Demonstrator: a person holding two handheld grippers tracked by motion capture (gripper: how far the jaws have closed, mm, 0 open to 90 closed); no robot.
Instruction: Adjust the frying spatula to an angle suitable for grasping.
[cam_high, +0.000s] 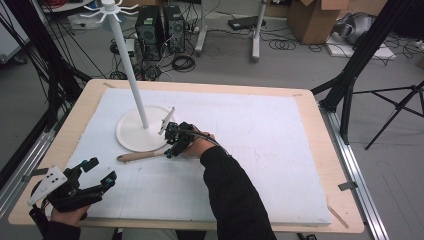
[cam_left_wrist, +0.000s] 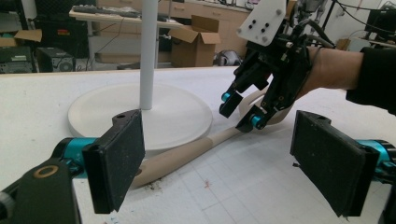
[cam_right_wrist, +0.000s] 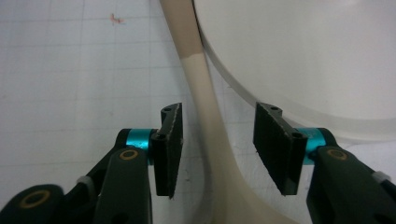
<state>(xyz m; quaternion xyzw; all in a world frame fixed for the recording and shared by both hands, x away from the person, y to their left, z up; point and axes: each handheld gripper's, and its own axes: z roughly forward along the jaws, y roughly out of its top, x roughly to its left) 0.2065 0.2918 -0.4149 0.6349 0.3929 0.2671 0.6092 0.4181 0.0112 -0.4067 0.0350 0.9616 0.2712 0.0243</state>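
A utensil with a tan wooden handle (cam_high: 137, 156) and a pale beige head lies on the white mat, against the rim of a white stand's round base (cam_high: 131, 135). My right gripper (cam_high: 172, 147) is lowered over the utensil's pale neck (cam_right_wrist: 198, 79). It stands open (cam_right_wrist: 217, 140), one pad on each side of the neck and neither touching it. My left gripper (cam_high: 102, 172) rests near the table's front left corner. It is open (cam_left_wrist: 222, 158) with nothing between its pads, and it faces the utensil (cam_left_wrist: 177, 156) and the right gripper (cam_left_wrist: 240, 112).
The stand's thin white pole (cam_high: 131, 75) rises from the base and carries hooks at its top. A white gridded mat (cam_high: 260, 150) covers most of the wooden table (cam_high: 340, 200). Computers, cables and cardboard boxes sit on the floor beyond.
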